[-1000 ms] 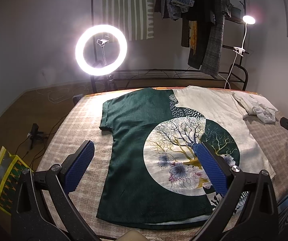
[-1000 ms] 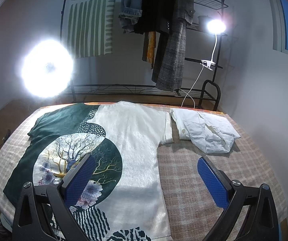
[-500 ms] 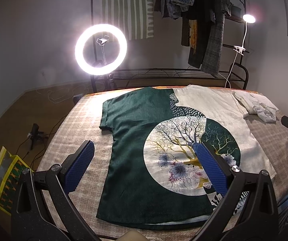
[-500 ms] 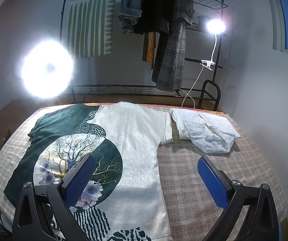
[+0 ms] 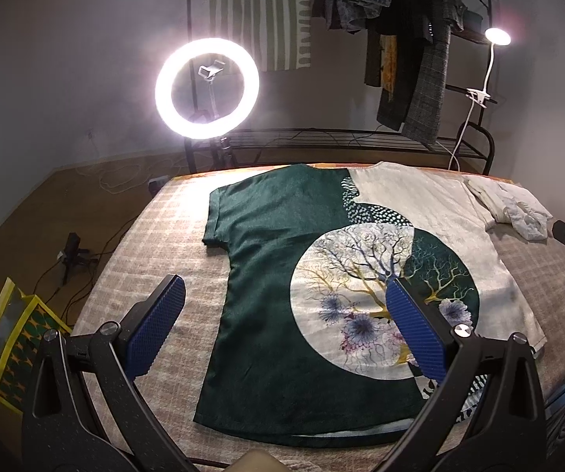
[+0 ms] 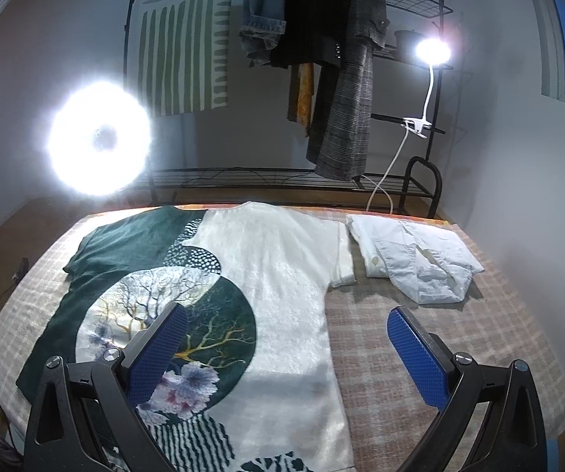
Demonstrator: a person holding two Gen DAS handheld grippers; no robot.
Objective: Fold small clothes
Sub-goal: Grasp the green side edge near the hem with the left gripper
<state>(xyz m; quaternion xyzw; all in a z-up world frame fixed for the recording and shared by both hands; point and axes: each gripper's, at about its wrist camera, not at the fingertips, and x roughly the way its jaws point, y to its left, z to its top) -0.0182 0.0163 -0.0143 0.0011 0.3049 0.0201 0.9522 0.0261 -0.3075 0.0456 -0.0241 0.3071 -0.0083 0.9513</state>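
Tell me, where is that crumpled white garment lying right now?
The crumpled white garment lies at the far right of the checked bed cover, just beside the right sleeve of the spread-out green-and-white T-shirt.

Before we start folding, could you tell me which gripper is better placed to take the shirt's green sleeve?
Probably the left gripper: open, over the shirt's green half, sleeve ahead. The right gripper hovers over the white side.

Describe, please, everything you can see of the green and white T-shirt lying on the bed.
The T-shirt lies spread flat and unfolded on the checked blanket, short sleeves out to both sides. One half is dark green, the other cream white, with a round print of branching trees and purple flowers, plus dotted and striped patches. The fabric looks smooth and thin. Its white sleeve lies beside a crumpled white garment. Neither gripper holds it.
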